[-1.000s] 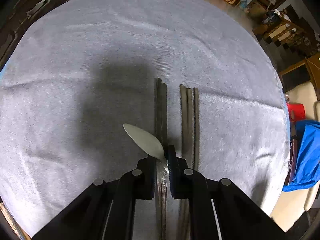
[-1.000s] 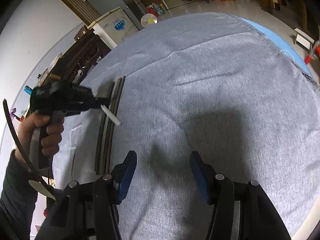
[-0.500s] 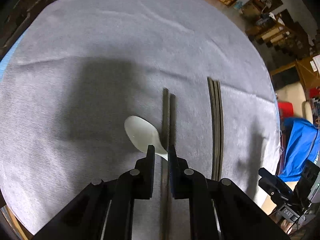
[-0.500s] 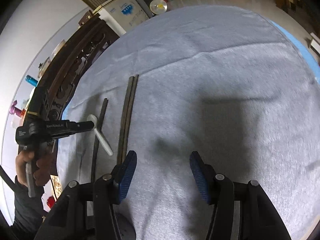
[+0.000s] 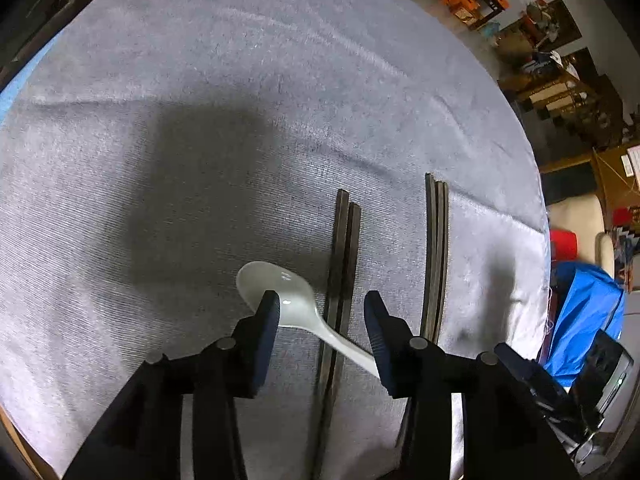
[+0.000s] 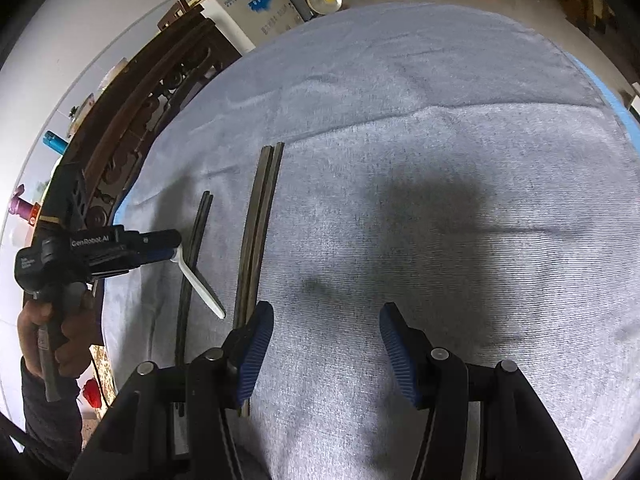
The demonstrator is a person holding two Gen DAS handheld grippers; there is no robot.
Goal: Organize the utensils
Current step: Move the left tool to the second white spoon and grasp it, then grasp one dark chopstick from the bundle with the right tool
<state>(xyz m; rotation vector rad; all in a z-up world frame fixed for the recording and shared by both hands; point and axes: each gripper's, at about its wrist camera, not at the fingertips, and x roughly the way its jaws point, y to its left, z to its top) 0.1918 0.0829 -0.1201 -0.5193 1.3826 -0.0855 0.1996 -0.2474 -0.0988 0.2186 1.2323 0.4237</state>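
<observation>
White spoon (image 5: 298, 306) lies on the grey cloth (image 5: 224, 92) that covers the round table, its bowl toward the cloth's middle and its handle slanting across a pair of dark chopsticks (image 5: 342, 248) toward the near edge. The left gripper (image 5: 320, 320) hangs over it with jaws opening; the handle runs between them, and neither pad presses on it. A second set of chopsticks (image 5: 436, 240) lies parallel, nearer the right-hand edge of the cloth, with a strip of bare cloth between the two sets.

Seen from the right wrist, the left gripper (image 6: 176, 252) reaches in from the left edge of the table, a hand (image 6: 56, 336) on its grip, with the spoon (image 6: 198, 280) under its tip. The right gripper (image 6: 326, 344) stands about half open with nothing between its pads, above the near edge. Its left finger (image 6: 252, 348) is just beside the near end of the longer chopsticks (image 6: 260, 216). The shorter pair (image 6: 192, 264) lies closer to the left edge. From these chopsticks to the far and right edges the cloth (image 6: 440, 160) is wide bare ground, only wrinkled and shadowed.
</observation>
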